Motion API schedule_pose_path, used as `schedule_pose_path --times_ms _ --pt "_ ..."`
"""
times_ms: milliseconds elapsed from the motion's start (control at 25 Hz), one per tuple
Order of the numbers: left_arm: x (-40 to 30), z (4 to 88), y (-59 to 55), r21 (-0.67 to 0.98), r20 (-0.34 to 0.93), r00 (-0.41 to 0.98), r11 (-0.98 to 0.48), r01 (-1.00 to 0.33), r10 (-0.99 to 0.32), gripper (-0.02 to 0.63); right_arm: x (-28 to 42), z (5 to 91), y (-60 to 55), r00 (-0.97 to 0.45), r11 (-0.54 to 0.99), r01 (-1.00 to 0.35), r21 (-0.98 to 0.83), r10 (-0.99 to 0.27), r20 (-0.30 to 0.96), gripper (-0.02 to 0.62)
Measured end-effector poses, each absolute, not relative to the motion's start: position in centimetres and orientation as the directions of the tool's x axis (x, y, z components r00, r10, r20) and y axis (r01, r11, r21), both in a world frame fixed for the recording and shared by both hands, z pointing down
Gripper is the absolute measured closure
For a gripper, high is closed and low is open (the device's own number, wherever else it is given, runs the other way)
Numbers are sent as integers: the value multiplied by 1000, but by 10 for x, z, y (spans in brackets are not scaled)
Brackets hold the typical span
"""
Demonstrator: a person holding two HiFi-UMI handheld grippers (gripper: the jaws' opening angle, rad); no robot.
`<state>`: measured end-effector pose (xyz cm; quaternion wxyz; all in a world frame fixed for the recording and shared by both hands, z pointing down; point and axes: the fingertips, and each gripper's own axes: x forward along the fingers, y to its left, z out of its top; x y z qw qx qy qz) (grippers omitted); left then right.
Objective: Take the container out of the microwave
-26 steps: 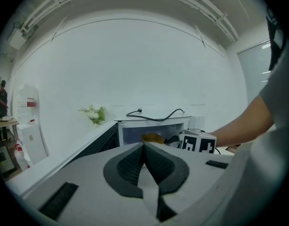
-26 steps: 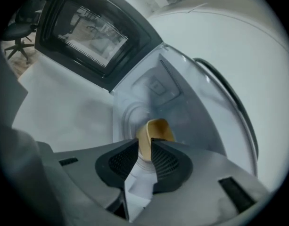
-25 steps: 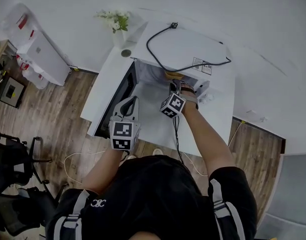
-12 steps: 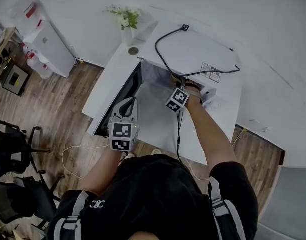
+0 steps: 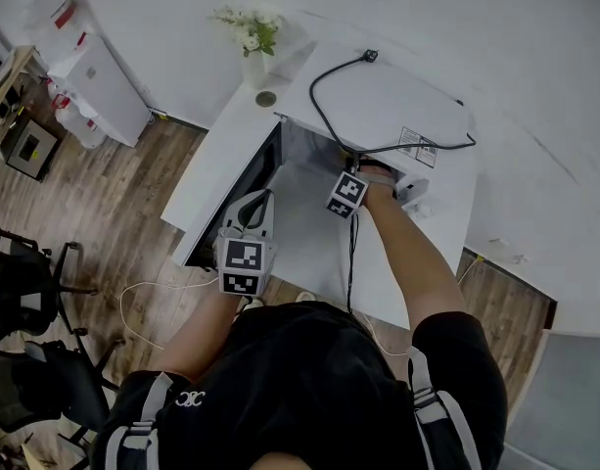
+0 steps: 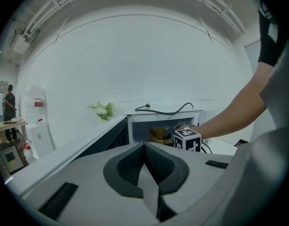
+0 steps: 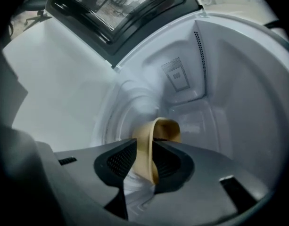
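The container (image 7: 159,129), a tan, thin-walled bowl, sits inside the microwave (image 5: 392,101) on the cavity floor, near the front opening, with the door (image 5: 237,178) swung wide to the left. It looks light and fairly stiff, likely plastic or moulded fibre, with a smooth wall that could slip in a shallow pinch. The rim is the only place to take hold of it, so a deep bite on the near wall seems the best grip. It should also be kept level in case it holds something. No view shows whether it does: only the inner wall and lip are visible. Nothing else is seen in the cavity.

The right gripper (image 7: 145,143) reaches into the oven, and its jaws have just been opening. They stand apart astride the container's near wall and, by my reading, are not yet clamped on it.

The left gripper (image 6: 145,146) hangs outside over the counter (image 5: 213,145), its jaws together on nothing.
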<state>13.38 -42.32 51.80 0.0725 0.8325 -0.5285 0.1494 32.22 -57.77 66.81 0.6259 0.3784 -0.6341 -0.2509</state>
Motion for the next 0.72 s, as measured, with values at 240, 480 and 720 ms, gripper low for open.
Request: schedule_pose_path --times_ms 240,480,720 --pt "130 520 -423 -36 333 403 -439 -898 -852 594 320 667 -577 67 592 -172 787 -790 609 506" --pt "129 518 -420 -34 332 426 -462 -886 -842 594 315 652 -572 52 564 -216 797 -809 586 566" --pt "134 517 -414 -28 330 468 -504 -863 -820 593 306 650 -555 25 611 -252 750 -771 636 566"
